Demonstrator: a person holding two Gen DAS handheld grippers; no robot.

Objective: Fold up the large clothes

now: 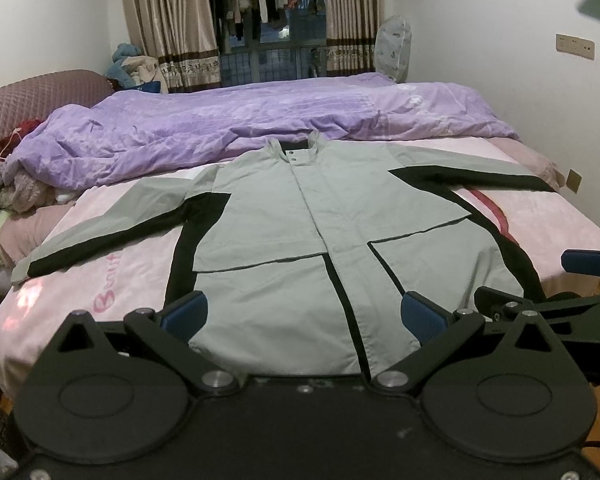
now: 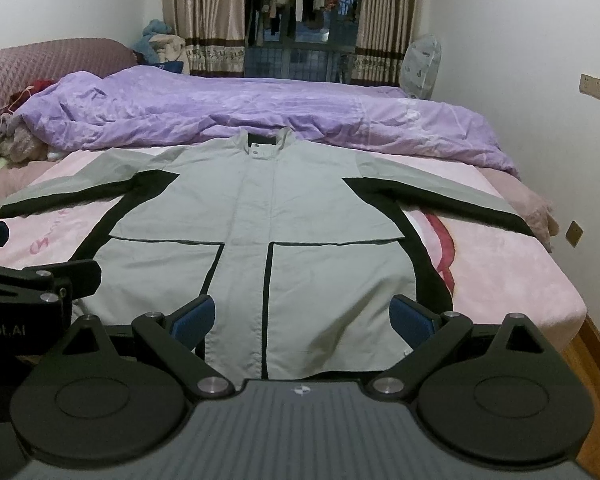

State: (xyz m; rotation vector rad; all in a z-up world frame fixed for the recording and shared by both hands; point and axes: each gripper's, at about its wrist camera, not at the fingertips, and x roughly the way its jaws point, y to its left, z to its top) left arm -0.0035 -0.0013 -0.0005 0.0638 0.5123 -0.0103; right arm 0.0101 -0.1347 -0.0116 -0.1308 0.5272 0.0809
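At the far left, a quilted mauve headboard (image 1: 40,96) stands against the wall, with a small heap of clothes (image 1: 16,188) at its foot. A rumpled purple quilt (image 1: 228,128) runs across the back of the bed (image 1: 560,224), from the headboard side to the right-hand wall. In front of it, on a pink blanket (image 1: 100,280) with red lettering, lies the jacket (image 1: 292,240): pale grey-green with black panels, front side up, closed down the middle, collar towards the quilt and hem at the near edge of the bed. Its left sleeve (image 1: 112,228) stretches out towards the heap of clothes, and its right sleeve (image 1: 480,168) reaches towards the right edge of the bed; both lie flat.

The left gripper (image 1: 306,314) hovers over the hem of the jacket, its jaws spread wide apart with nothing between them, the blue pads (image 1: 184,314) clear of the cloth. Just to its right, the right gripper (image 2: 302,316) hangs over the same hem, jaws likewise released and empty; in the left wrist view part of it shows at the right edge, and in the right wrist view the left one shows at the left edge.

Behind the bed, beige curtains (image 2: 204,16) frame a window (image 2: 304,12) where clothes hang on a line. A covered fan (image 2: 422,66) stands at the right, near a wall socket (image 2: 599,90).
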